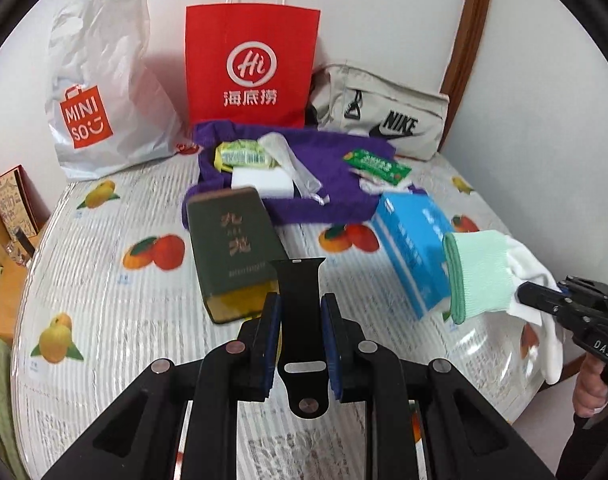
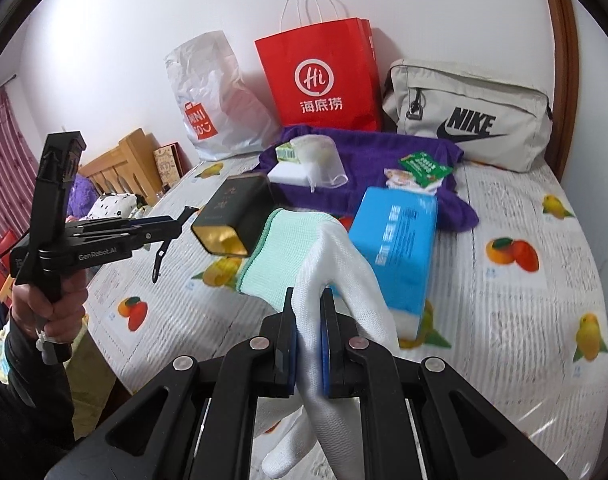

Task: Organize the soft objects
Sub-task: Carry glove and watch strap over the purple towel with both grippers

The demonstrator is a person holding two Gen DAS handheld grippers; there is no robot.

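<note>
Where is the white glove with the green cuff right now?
The glove hangs pinched in the right claw, lifted above the fruit-print tabletop. In the right wrist view it sits centre, between the dark green tin and the blue tissue pack.

The watch strap [image 1: 299,320] is black, and the glove [image 2: 336,280] is white with a mint-green cuff. The table cover [image 1: 103,320] is white with grey stripes and printed orange and yellow fruit; on it lie a purple cloth [image 1: 332,168], a blue tissue pack [image 1: 416,240] and a dark green tin [image 1: 231,248] with gold lettering. Behind stand a red paper bag [image 1: 251,64] with a white logo, a silver plastic bag [image 1: 99,80] with an orange-red logo, and a beige pouch [image 1: 384,112] with black lettering.
</note>
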